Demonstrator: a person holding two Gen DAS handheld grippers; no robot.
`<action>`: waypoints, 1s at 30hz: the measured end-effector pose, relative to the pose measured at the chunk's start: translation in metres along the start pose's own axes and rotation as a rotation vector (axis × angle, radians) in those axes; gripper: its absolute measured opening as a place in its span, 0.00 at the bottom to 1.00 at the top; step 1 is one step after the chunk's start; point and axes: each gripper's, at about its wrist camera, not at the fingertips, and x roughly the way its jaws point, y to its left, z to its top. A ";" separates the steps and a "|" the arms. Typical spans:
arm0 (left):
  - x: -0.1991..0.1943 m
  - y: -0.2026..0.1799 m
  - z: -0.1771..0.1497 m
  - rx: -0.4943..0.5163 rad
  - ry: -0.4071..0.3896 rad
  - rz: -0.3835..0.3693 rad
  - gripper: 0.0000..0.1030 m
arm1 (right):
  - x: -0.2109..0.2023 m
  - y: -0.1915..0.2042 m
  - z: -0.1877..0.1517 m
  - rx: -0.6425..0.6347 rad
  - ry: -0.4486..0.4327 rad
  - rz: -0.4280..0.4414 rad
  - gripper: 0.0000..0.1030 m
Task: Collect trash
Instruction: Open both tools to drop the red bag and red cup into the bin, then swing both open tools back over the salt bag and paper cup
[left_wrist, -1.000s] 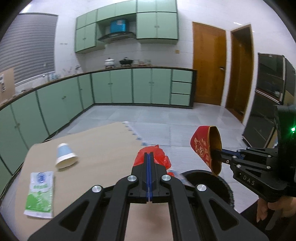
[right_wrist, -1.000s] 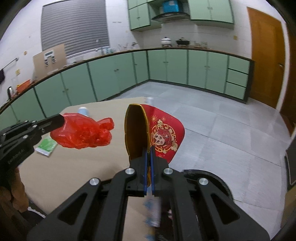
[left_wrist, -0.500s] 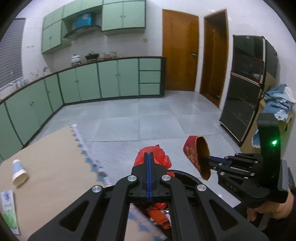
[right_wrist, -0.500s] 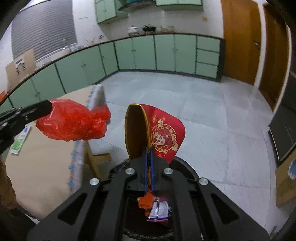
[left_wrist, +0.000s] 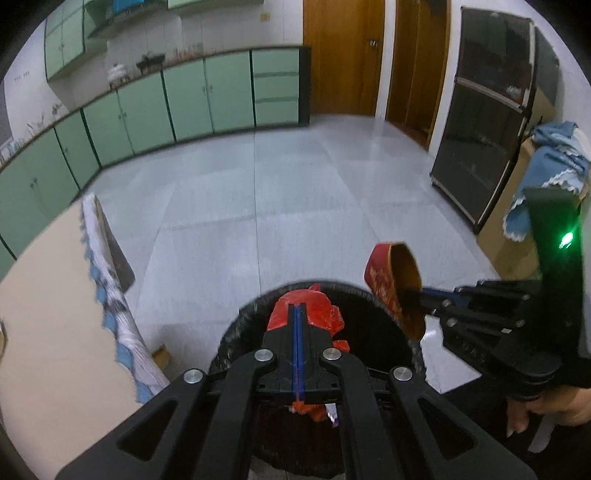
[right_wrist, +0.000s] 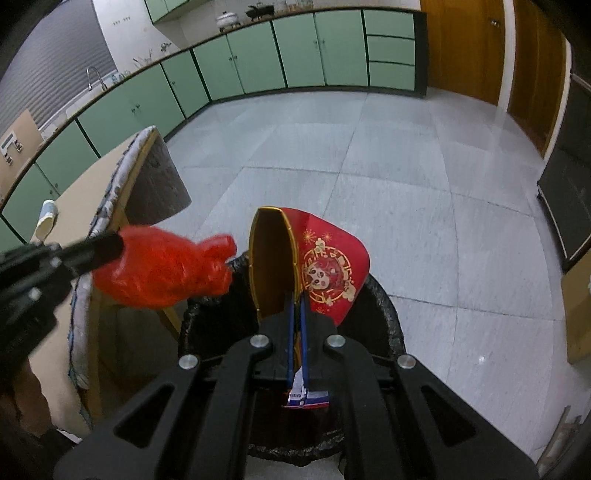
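Bin on floor, table left, cabinets behind

A home kitchen: green cabinets, countertop pots, tiled floor.

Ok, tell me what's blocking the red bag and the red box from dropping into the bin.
Nothing visible: the red plastic bag and red box hang above the open black-lined bin, with only loose trash inside.

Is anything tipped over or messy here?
Yes. On the table, a paper cup lies on its side instead of standing. The cloth edging along the table's edge looks rumpled and hangs unevenly. The red plastic bag and the red box are held over the black bin, not spilled.
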 end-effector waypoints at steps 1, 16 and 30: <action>0.003 0.001 -0.001 -0.002 0.010 0.005 0.00 | 0.005 0.000 -0.001 0.001 0.020 0.003 0.05; -0.010 0.016 -0.017 -0.063 0.011 0.073 0.40 | 0.005 0.004 0.004 0.018 0.033 -0.017 0.24; -0.147 0.121 -0.083 -0.328 -0.160 0.335 0.74 | -0.065 0.128 0.017 -0.166 -0.115 0.104 0.51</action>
